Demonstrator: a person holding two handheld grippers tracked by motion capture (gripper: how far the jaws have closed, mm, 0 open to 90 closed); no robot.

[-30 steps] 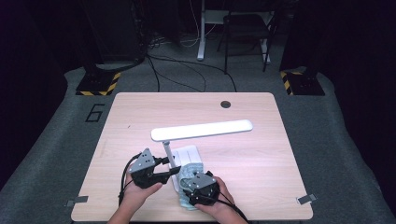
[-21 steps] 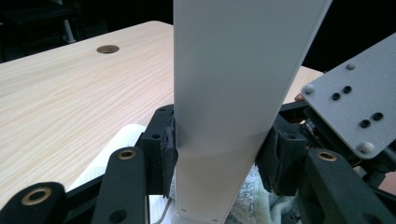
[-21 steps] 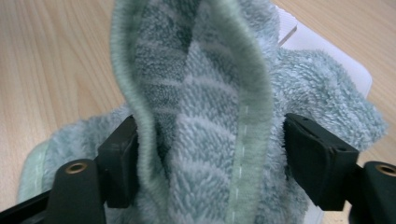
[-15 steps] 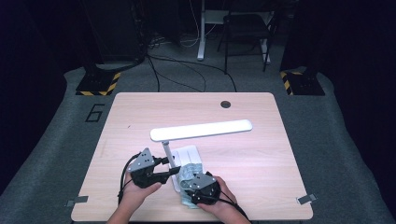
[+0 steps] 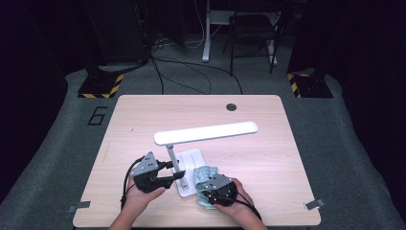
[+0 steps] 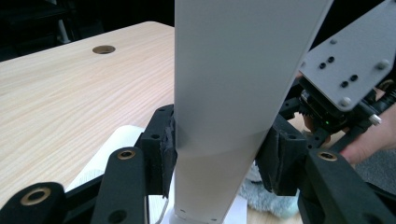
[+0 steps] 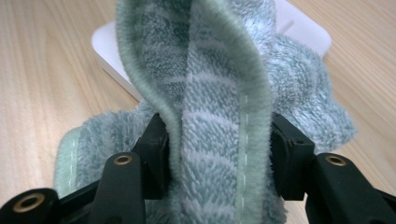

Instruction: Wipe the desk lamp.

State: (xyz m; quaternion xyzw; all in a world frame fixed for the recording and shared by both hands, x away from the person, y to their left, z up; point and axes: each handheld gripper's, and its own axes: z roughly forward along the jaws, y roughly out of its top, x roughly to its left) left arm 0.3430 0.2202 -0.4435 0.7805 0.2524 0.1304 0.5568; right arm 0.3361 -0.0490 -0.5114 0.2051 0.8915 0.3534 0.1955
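A white desk lamp stands near the table's front, with its long head (image 5: pixel 206 133) held level over the flat base (image 5: pixel 192 159). My left gripper (image 5: pixel 176 171) is shut on the lamp's stem (image 6: pixel 224 93), with the pads on both sides low down by the base. A pale green fluffy cloth (image 5: pixel 205 171) lies against the base's right edge. My right gripper (image 7: pixel 217 149) has just been closing, and its pads now press a raised fold of the cloth (image 7: pixel 219 70). The right gripper (image 6: pixel 341 79) sits close beside the stem.
The wooden table (image 5: pixel 268 153) has a round cable hole (image 5: pixel 231 107) at the back. Grey tape tabs mark the front corners (image 5: pixel 312 205). Beyond the table are dark floor, cables, a chair and striped stand feet (image 5: pixel 101 88).
The right hand has shifted a little to the right, and the green cloth now shows bunched up beside the lamp base. The left gripper has stayed on the stem.
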